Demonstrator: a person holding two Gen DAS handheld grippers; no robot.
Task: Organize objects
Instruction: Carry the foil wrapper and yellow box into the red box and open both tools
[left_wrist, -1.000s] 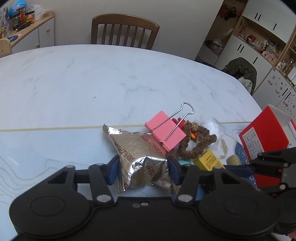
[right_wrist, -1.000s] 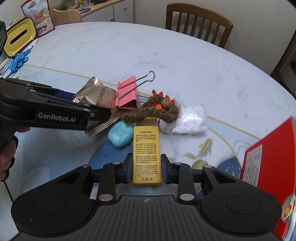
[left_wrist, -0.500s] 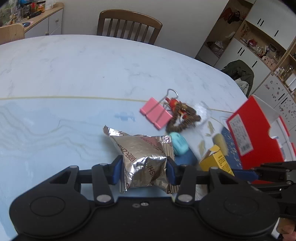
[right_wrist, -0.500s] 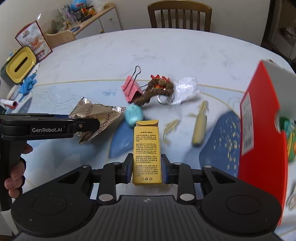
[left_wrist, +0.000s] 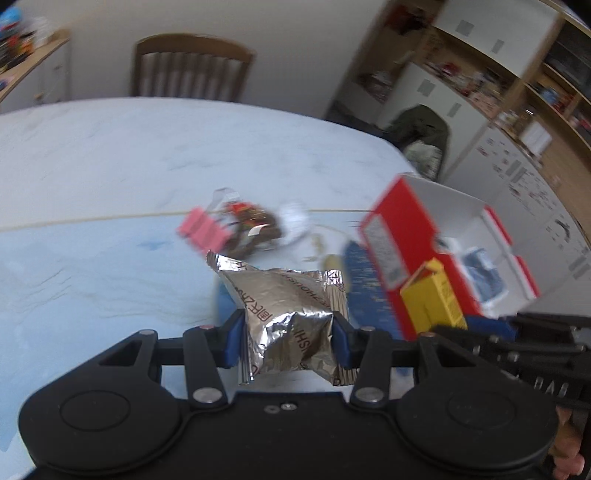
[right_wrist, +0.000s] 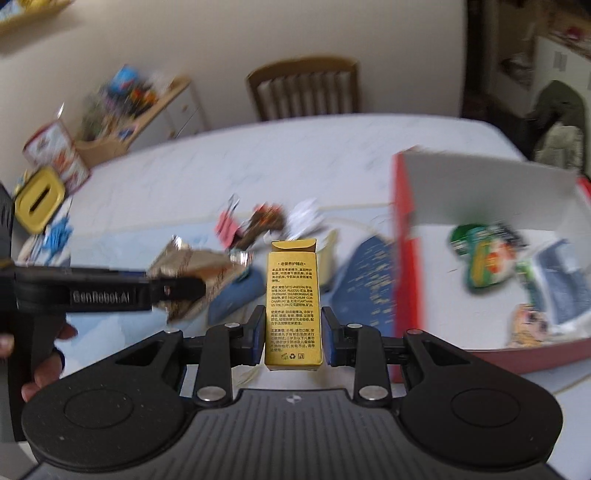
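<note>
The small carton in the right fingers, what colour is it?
Golden yellow with dark printed text; the carton shows best in the right wrist view.

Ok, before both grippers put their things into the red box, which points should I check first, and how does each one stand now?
1. Left gripper grips the foil packet on both sides: ok.
2. Right gripper grips the yellow carton on both sides, carton upright: ok.
3. Red box is open at the top: ok.
4. Free floor inside the box: white floor shows near the left wall, packets lie further right: ok.
5. The two grippers are apart from each other: ok in the right wrist view.
6. Height of the carton over the box wall: cannot tell, both views are blurred.
</note>
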